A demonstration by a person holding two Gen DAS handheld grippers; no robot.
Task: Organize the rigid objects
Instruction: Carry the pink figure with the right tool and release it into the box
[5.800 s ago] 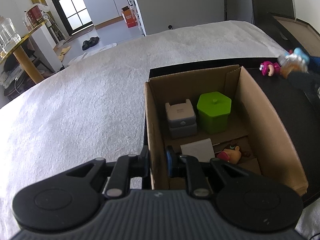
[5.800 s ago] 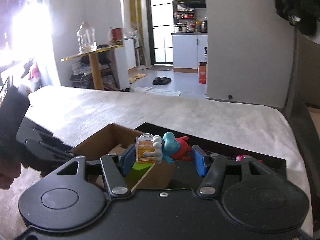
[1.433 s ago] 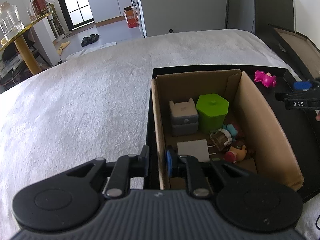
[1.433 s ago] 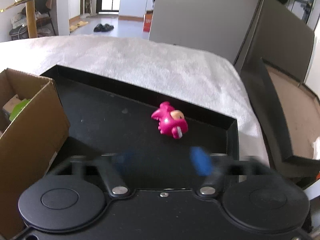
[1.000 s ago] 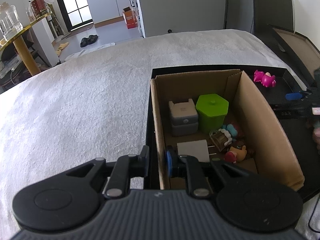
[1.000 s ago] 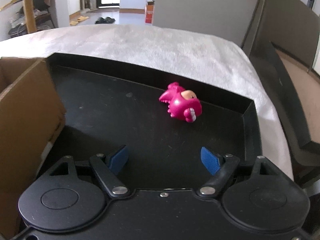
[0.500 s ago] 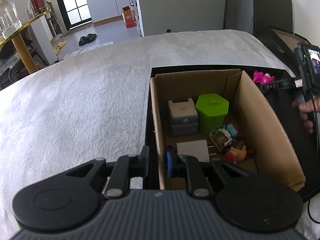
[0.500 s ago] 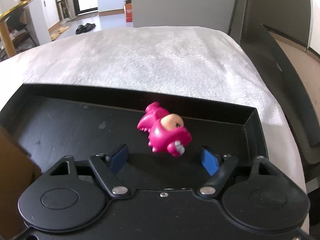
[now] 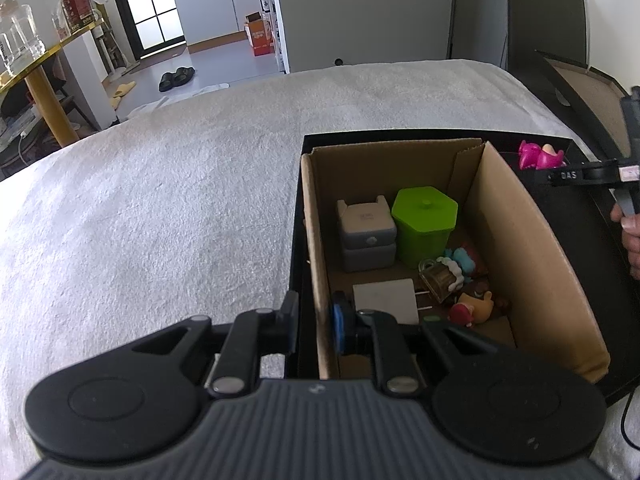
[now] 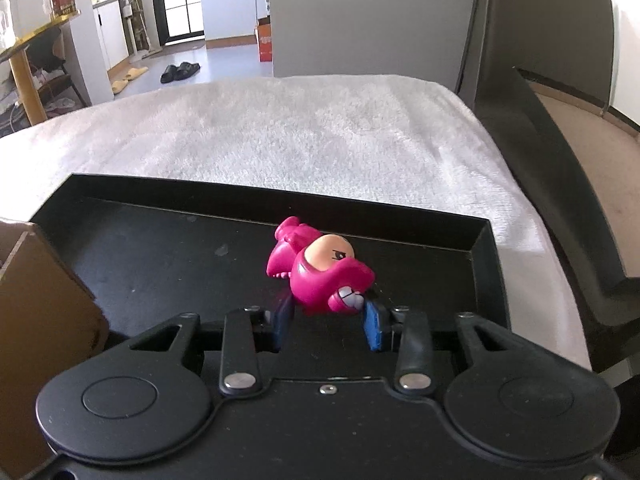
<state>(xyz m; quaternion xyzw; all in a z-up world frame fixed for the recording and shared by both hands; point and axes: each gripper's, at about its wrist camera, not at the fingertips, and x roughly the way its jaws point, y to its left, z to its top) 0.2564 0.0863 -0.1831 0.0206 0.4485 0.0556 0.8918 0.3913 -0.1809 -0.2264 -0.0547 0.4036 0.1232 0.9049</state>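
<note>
Right now, through the left wrist camera, I am watching the left gripper (image 9: 314, 326) clamping narrowly on the near left wall of the cardboard box (image 9: 532, 240), one finger outside and one inside, steadying it. Inside the box I am seeing a grey stacked case (image 9: 366, 236), a green hexagonal container (image 9: 424, 222), a white card (image 9: 386, 300) and a few small figures (image 9: 460, 276) lying in a heap whose shapes I cannot sort out. The box is sitting in a black tray (image 9: 576, 220). Beyond its far right corner the pink dinosaur toy (image 9: 538, 156) is peeking out, partly hidden behind the right gripper's body.

Through the right wrist camera, the right gripper (image 10: 328, 326) is closing in around the pink dinosaur toy (image 10: 316, 272), which is lying on the floor of the black tray (image 10: 160, 264) near its far wall. The left finger is blurred, so I cannot tell whether the pads are touching the toy yet. To do this well, I judge that I should be squeezing across the broad head, low and centred, so the rounded plastic is not squirting out. The toy's underside is hidden, and only a corner of the box is showing at the left edge.
</note>
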